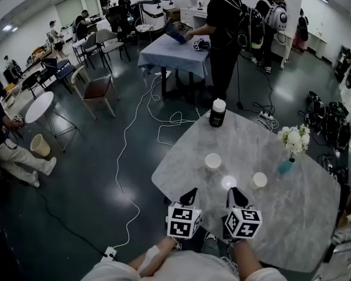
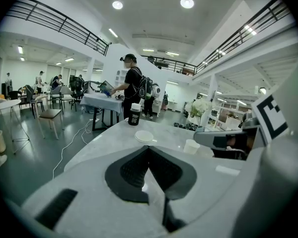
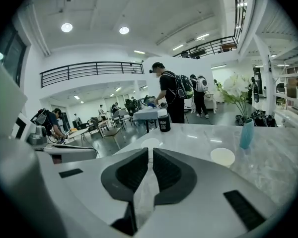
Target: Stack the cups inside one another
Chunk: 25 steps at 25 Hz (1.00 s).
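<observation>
Stacking has not begun yet. Two cups stand apart on the surface (image 1: 292, 215). The first cup (image 1: 213, 160) is in the middle of the frame, and the second cup (image 1: 259, 180) is lower right of it. Both stand upright with mouths up, so their long line runs up and down. The left claw (image 1: 189, 195) is pinched together and empty. The right claw (image 1: 237, 194) is narrow, just a thin slit, and empty too. Next, I think one claw must open wide, reach a cup, pinch its wall, lift it and lower it straight into the other cup.

Head view steeply down over table (image 1: 292, 215); both gripper views low across it, same cups (image 1: 213, 160) shared.
</observation>
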Each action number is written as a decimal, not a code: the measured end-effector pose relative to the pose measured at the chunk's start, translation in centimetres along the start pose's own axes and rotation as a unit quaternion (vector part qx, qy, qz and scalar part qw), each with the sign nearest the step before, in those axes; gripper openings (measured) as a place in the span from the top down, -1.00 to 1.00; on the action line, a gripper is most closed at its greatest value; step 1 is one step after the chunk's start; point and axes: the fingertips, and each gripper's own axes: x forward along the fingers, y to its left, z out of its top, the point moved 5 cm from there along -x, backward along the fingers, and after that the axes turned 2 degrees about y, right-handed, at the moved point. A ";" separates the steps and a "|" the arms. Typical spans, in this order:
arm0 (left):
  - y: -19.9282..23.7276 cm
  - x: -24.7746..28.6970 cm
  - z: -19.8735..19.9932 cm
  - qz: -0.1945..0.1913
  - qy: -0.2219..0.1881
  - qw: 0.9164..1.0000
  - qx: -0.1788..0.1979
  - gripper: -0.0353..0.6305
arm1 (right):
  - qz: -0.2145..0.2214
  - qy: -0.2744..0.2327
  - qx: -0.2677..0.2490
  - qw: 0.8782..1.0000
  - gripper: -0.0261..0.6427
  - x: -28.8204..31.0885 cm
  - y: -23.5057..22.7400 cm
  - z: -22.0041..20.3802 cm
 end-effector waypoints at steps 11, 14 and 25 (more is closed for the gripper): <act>0.2 -0.2 0.6 -0.001 -0.006 1.000 -0.001 0.91 | -0.010 -0.007 0.018 1.000 0.83 -1.1 -0.5 -0.3; 0.2 -0.2 0.6 -0.004 -0.004 1.000 -0.006 0.91 | -0.011 -0.006 0.017 1.000 0.83 -1.3 -0.6 -0.3; -0.5 0.2 0.3 -0.006 -0.003 1.000 0.002 0.91 | -0.024 0.001 0.022 0.999 0.83 -1.7 -1.6 -0.8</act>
